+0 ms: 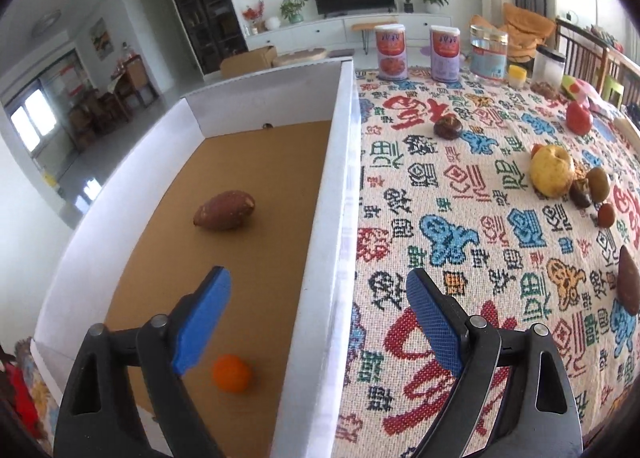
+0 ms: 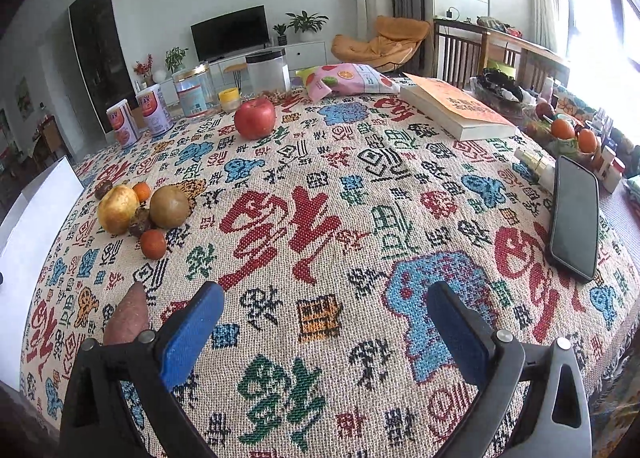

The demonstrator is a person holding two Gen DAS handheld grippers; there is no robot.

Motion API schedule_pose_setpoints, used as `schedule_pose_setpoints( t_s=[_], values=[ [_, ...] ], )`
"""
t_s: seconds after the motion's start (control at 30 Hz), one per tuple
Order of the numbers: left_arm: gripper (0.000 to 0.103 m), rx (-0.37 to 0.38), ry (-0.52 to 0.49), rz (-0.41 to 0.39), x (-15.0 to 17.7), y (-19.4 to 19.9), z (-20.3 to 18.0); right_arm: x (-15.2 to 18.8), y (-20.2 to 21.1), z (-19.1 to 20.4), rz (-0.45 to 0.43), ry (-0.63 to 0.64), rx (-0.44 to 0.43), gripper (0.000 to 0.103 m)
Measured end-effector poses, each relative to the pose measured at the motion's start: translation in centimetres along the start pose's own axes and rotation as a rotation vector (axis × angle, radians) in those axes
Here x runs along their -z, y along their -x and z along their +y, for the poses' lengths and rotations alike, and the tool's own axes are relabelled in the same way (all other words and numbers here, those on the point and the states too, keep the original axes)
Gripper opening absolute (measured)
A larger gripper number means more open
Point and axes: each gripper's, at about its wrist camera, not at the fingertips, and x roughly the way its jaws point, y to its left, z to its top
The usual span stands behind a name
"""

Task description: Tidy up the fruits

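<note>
Left tool (image 1: pixel 318 298): jaws spread wide, nothing between them. It hangs over the near wall of the white box (image 1: pixel 344 161), 1 blue pad inside the box line, 1 over the table (image 1: pixel 472 193).

Box contents: 1 sweet potato (image 1: pixel 225 211) mid-floor, 1 small orange (image 1: pixel 231 373) near the front, well apart from each other. Rest of the cardboard floor is bare.

Right tool (image 2: pixel 325 320): jaws equally wide, empty, pointed down at patterned cloth with no fruit between the pads. A second sweet potato (image 2: pixel 127 316) lies just beside its left finger, not touching as far as I can tell.

Fruit left on the table: cluster of a yellow apple (image 2: pixel 118 209), a brownish-green round fruit (image 2: pixel 169 206), a dark small fruit (image 2: pixel 141 222), 2 small oranges (image 2: pixel 153 244); a red apple (image 2: pixel 255 118) farther back; 1 dark fruit (image 1: pixel 448 127) alone near the box side. Jars, a book (image 2: pixel 460 109) and a phone (image 2: pixel 576 217) are clutter, not task items.

Step in hand, as I judge it: between placements, both tools empty, sorting early with 2 items boxed and most still out.

Next move likely calls for the right tool to shift left and straddle the near sweet potato across its narrow width, then close. The tapered shape may slip; grip at mid-body.
</note>
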Motion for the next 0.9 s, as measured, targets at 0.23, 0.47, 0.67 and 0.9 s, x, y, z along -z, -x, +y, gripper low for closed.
schedule_pose_setpoints(
  t_s=[0.23, 0.47, 0.67, 0.9],
  values=[
    [0.091, -0.024, -0.005, -0.022, 0.7, 1.1, -2.1, 0.5, -1.2, 2.5, 0.039, 0.090, 0.003, 0.101],
    [0.091, -0.023, -0.032, -0.033, 1.4, 2.4, -4.0, 0.7, -2.3, 2.7, 0.094, 0.118, 0.001, 0.102],
    [0.091, -0.036, -0.058, -0.041, 1.9, 3.0, -4.6, 0.7, -2.9, 1.2, 0.132, 0.048, -0.025, 0.102],
    [0.091, -0.134, 0.035, -0.313, 1.8, 8.4, -4.9, 0.6, -2.8, 0.9, 0.131, 0.033, 0.002, 0.103]
  ],
)
